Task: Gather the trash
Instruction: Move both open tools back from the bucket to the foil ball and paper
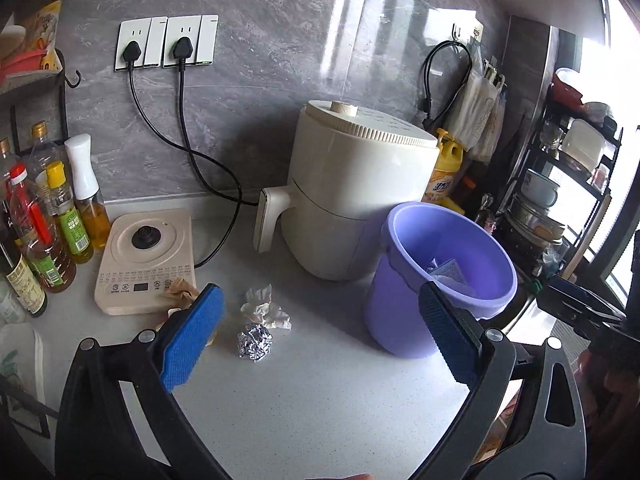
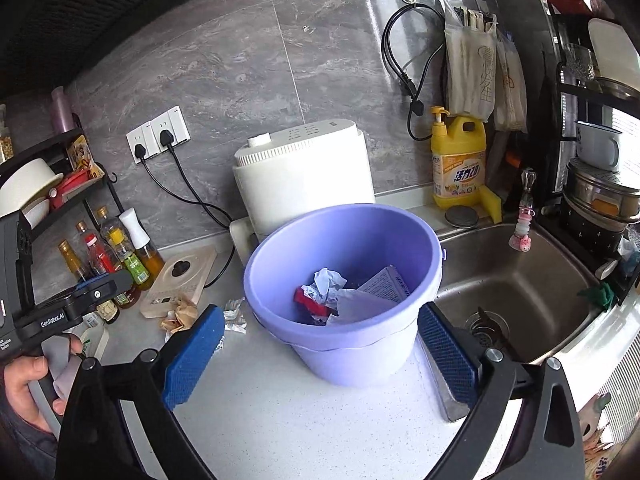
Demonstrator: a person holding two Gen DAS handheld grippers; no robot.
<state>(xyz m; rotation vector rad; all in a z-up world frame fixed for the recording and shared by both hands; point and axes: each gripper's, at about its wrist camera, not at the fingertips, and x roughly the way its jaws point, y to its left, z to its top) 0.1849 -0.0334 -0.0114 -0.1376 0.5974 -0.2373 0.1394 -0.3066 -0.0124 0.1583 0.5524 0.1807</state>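
A purple bucket (image 1: 394, 320) stands on the pale counter in front of a white air fryer. In it (image 2: 360, 364) lie crumpled white paper (image 2: 328, 280), a red scrap and a printed box. Left of the bucket on the counter sit a foil ball (image 1: 255, 342), a crumpled white tissue (image 1: 264, 308) and a brown paper wad (image 1: 182, 292). My left gripper (image 1: 320, 292) is open and empty, with the foil ball and tissue just ahead between its blue pads. My right gripper (image 2: 320, 312) is open and empty, facing the bucket's near wall.
A beige induction cooker (image 1: 144, 256) and several oil bottles (image 1: 60, 220) crowd the left. The air fryer (image 1: 352, 192) stands behind the bucket with two cords plugged in. A steel sink (image 2: 520, 292), a yellow detergent bottle (image 2: 458, 160) and a dish rack lie right.
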